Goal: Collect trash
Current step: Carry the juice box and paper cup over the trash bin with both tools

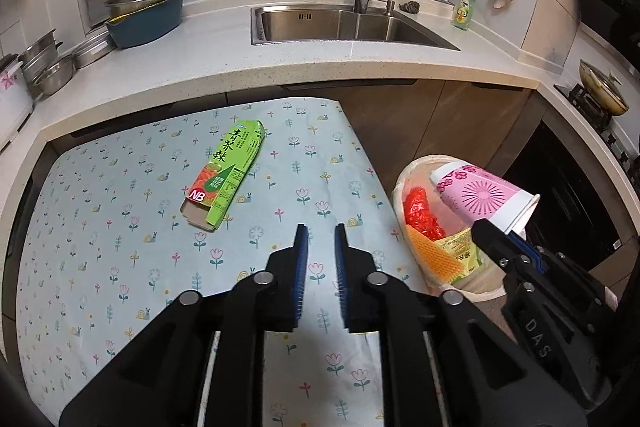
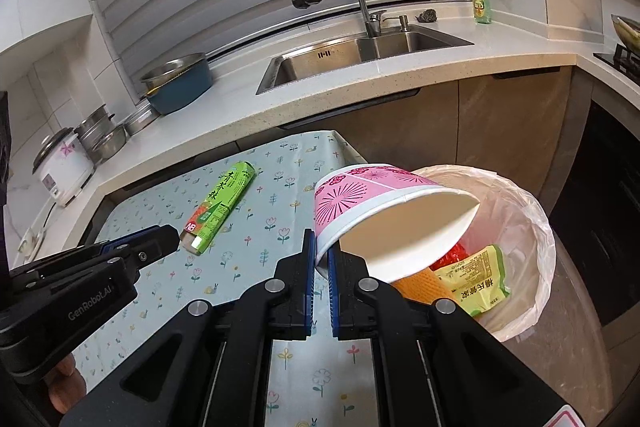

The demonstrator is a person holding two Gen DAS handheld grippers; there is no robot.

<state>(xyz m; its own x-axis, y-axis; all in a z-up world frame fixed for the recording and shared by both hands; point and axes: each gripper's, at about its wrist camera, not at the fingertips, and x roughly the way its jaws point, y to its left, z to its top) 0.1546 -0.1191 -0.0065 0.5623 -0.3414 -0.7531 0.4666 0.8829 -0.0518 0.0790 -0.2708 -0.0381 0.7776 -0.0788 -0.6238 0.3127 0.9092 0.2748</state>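
Observation:
My right gripper (image 2: 322,247) is shut on the rim of a pink and white paper cup (image 2: 372,199) and holds it tilted over the lined trash bin (image 2: 532,223). In the left wrist view the cup (image 1: 480,193) hangs above the bin (image 1: 404,183), with the right gripper (image 1: 504,235) behind it. The bin holds a red wrapper (image 1: 420,213), an orange piece (image 1: 434,253) and a yellow-green packet (image 2: 476,277). A flattened green carton (image 1: 224,173) lies on the flowered tablecloth (image 1: 120,227). My left gripper (image 1: 321,227) is open and empty above the cloth, right of the carton.
A kitchen counter with a steel sink (image 1: 340,23) and tap runs behind the table. Pots and a blue basin (image 1: 144,19) stand at the left, a rice cooker (image 2: 64,167) further left. A soap bottle (image 1: 464,7) and a stove (image 1: 600,95) are at the right.

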